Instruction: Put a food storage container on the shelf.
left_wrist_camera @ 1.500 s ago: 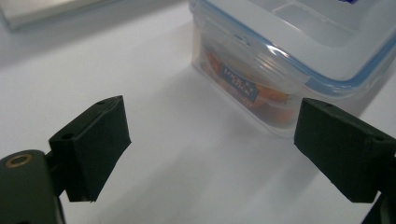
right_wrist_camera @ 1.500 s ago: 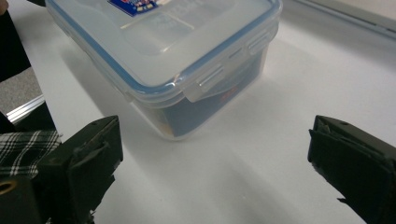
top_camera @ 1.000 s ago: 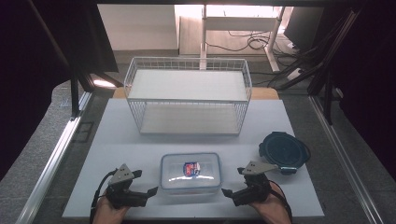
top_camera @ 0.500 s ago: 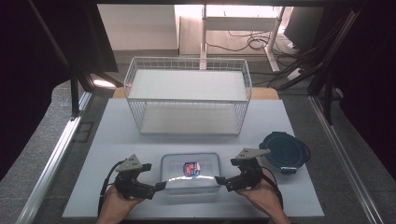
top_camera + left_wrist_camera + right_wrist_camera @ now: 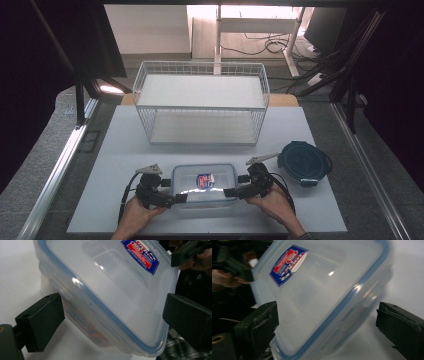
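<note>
As seen from above, flat on the white table (image 5: 325, 210) near its front edge: a clear box (image 5: 205, 185) with a blue line round the lid. On the lid, a small red and blue sticker (image 5: 205, 180). Farther back, well apart from the box, a white wire basket (image 5: 145, 107) with two levels. Off to the right, near the box but not touching it, a round blue tub (image 5: 304, 162) with its lid on.

At the left end of the box, the left tongs (image 5: 174, 191), held in a hand from below. Wide apart, and have just been opening more, with a corner of the box between the two black jaws. In the left gripper view, one jaw just beside the side wall, the other out past the lid's edge. Not squeezing, so let go.

At the right end, the right tongs (image 5: 236, 186), held the same way in the other hand. Also spread wide, with the other near corner of the box between the jaws. In the right gripper view, one jaw close by the lid's rim, the other well clear of the wall. No squeeze here either.
</note>
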Available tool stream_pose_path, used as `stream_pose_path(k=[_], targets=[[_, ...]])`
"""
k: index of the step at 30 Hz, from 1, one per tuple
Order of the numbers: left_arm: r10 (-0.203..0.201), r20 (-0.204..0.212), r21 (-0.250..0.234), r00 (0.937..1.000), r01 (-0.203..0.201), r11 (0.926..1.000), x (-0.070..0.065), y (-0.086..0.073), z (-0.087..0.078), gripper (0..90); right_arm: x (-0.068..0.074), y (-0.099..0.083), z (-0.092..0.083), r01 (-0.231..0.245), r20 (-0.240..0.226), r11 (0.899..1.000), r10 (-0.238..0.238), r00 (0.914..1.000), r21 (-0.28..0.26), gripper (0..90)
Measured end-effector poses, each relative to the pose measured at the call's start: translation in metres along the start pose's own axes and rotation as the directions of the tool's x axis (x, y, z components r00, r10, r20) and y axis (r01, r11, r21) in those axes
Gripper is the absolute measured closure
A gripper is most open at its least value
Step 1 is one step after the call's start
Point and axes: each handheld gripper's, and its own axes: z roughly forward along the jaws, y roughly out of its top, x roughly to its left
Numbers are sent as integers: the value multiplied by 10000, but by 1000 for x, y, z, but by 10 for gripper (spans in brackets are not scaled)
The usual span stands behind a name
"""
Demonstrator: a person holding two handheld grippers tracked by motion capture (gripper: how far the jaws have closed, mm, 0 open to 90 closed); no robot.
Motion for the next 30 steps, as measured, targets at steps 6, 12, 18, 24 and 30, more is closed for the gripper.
stream_pose_path(k=[6, 12, 18, 24, 30], targets=[[-546, 423, 191, 9976, 538, 9984, 2, -4, -10, 186, 3, -1, -7, -395, -95, 9992, 395, 9992, -21, 190], [-1104, 856, -123, 9902, 1118, 9937, 4, -11, -22, 373, 1, -11, -19, -1266, -662, 9914, 1242, 9900, -335, 378], [-843, 580, -652, 9948, 880, 9940, -4, -14, -31, 474, 12, -15, -28, -1100, -332, 9923, 1083, 9936, -570, 466], [-963, 506, -1192, 9941, 1017, 9876, -1, -13, -34, 543, 25, -14, -29, -323, 519, 9938, 380, 9979, -1063, 497], [-549, 17, -1433, 9985, 546, 9882, -6, -9, -36, 530, 31, -14, -28, 41, 856, 9929, 61, 9963, -1185, 496]])
